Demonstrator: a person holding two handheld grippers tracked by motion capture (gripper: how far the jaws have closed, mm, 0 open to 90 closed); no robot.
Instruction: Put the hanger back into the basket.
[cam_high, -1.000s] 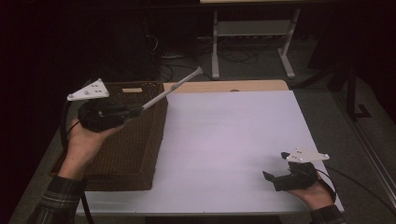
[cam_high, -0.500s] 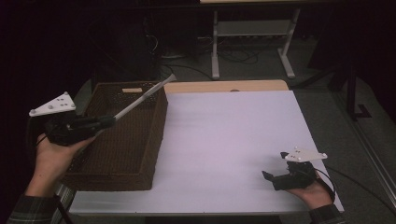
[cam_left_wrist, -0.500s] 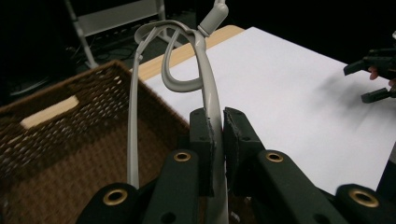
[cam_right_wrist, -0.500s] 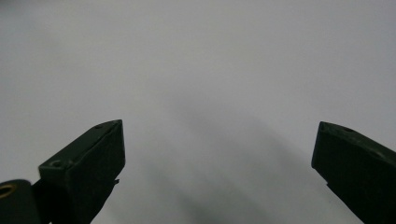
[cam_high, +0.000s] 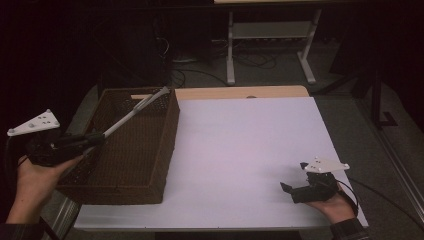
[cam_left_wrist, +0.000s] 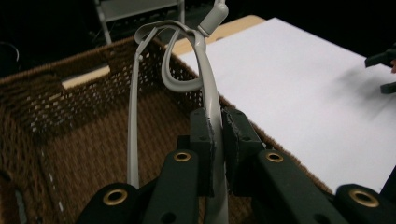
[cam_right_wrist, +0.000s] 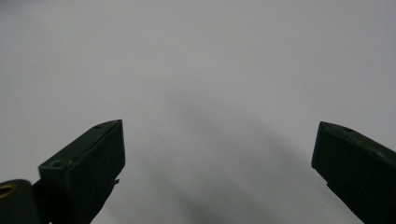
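Bench (cam_high: 240, 150): broad and white-topped, with a strip of pale wood along the far edge; dark floor and a metal stand beyond.
Basket (cam_high: 135, 165): brown wicker, rectangular and open-topped, on the left part of the bench, its far end near the wooden strip; bare woven bottom seen in the left gripper view (cam_left_wrist: 93, 154).
Shoehorn (cam_high: 132, 112): long, pale grey, slanted over the basket from the near left up toward the far right corner — upper end above the far rim. In the left gripper view (cam_left_wrist: 208, 88), slim stem rising from between the pads to a curved loop and a small knob at the top, above the basket's inside.
Left hand-held gripper (cam_high: 92, 140): held in the left hand (cam_high: 35, 182) at the basket's left edge, beyond the bench's left side, grey three-cornered plate on top; jaws clamped tight on the lower stem of the shoehorn, pads pressing it from both sides (cam_left_wrist: 217, 140).
Right hand-held gripper (cam_high: 286, 189): cupped in the right hand (cam_high: 335, 205) at the near right corner of the bench, well apart from the basket; pointed left, low over the white top; jaws spread wide with only bare bench between them (cam_right_wrist: 217, 154) — nothing gripped.
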